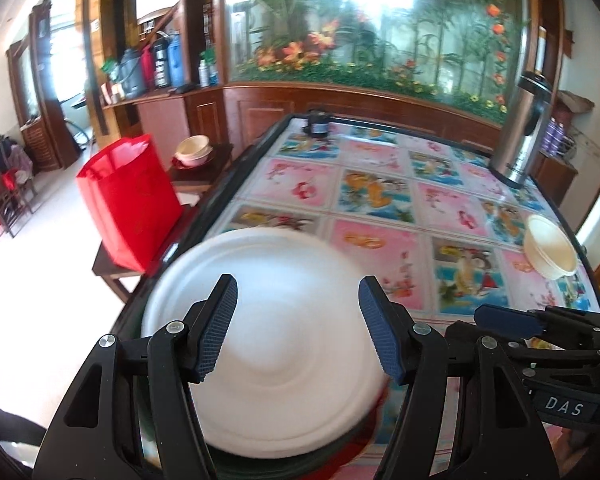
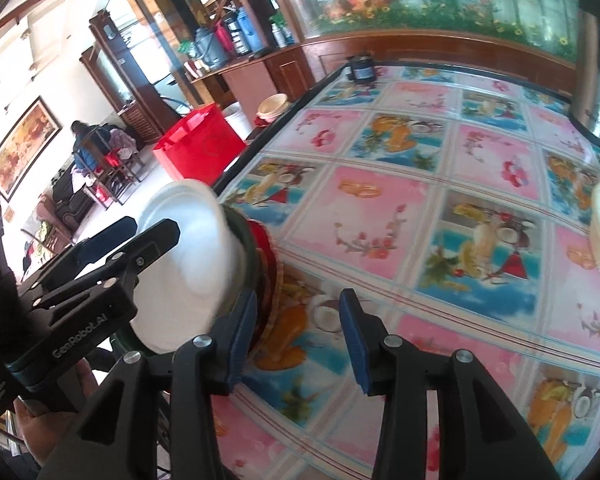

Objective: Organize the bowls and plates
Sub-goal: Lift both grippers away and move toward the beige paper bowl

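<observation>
Hovering above the white plate (image 1: 268, 344), left gripper (image 1: 298, 328) with jaws apart, gripping nothing. Just right of that plate's stack, right gripper (image 2: 296, 340) likewise parted and empty. Farther right of the plate, cream bowls (image 1: 550, 246).

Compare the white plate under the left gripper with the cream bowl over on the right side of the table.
The white plate is wide and shallow; the cream bowl is narrower and deep. The plate is bright white and tops a stack of darker green and red plates at the table's near left edge; the bowl is cream and sits near the right edge, seemingly nested in another. Both are round, upright and ungripped.
</observation>
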Action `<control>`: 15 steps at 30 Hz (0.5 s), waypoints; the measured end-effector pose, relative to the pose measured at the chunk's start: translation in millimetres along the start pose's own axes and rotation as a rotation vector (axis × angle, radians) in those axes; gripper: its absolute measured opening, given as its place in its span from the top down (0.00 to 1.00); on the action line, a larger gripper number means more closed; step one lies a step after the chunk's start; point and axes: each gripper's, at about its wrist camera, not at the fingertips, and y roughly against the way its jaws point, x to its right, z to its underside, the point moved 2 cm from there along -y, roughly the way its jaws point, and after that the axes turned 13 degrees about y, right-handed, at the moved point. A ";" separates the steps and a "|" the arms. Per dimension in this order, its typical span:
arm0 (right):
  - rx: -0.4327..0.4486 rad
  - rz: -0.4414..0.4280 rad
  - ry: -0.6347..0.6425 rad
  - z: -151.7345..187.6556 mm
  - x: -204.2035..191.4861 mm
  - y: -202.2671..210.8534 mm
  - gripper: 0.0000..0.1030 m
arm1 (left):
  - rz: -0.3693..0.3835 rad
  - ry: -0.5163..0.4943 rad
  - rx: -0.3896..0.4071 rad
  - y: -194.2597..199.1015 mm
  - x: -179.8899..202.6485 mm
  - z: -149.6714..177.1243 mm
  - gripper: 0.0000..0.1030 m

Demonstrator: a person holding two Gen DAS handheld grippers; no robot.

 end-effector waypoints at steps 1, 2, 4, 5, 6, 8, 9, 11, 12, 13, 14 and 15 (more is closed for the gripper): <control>0.003 0.009 -0.006 1.9 3.9 3.5 0.57 | 0.011 -0.011 -0.003 -1.5 8.2 1.0 0.38; 0.006 0.016 -0.013 3.1 8.8 6.0 0.57 | 0.019 -0.021 -0.005 -2.0 14.8 2.2 0.38; 0.010 0.031 -0.031 7.0 19.9 11.8 0.56 | 0.033 -0.036 -0.007 -3.3 26.3 4.8 0.38; 0.011 0.039 -0.039 8.7 25.5 14.4 0.56 | 0.042 -0.043 -0.010 -4.5 33.1 5.9 0.38; 0.012 0.050 -0.050 11.5 32.5 17.7 0.55 | 0.052 -0.051 -0.015 -6.8 41.0 7.3 0.38; 0.014 0.066 -0.069 16.5 43.9 23.6 0.55 | 0.072 -0.064 -0.027 -10.5 54.0 9.8 0.38; 0.017 0.074 -0.079 18.7 49.3 26.6 0.55 | 0.082 -0.074 -0.033 -13.1 62.7 11.6 0.38; 0.021 0.090 -0.103 23.8 63.0 33.7 0.55 | 0.093 -0.099 -0.043 -17.7 80.7 15.7 0.38; 0.022 0.097 -0.114 26.0 69.3 36.8 0.55 | 0.100 -0.108 -0.048 -19.1 87.5 16.9 0.38; 0.024 0.106 -0.129 28.8 77.6 40.7 0.55 | 0.109 -0.116 -0.055 -20.6 94.2 18.2 0.38; 0.025 0.113 -0.140 30.7 83.7 43.3 0.55 | 0.125 -0.126 -0.064 -23.1 104.8 20.2 0.38; 0.026 0.118 -0.150 33.1 89.9 46.2 0.55 | 0.132 -0.135 -0.071 -24.9 112.5 21.9 0.38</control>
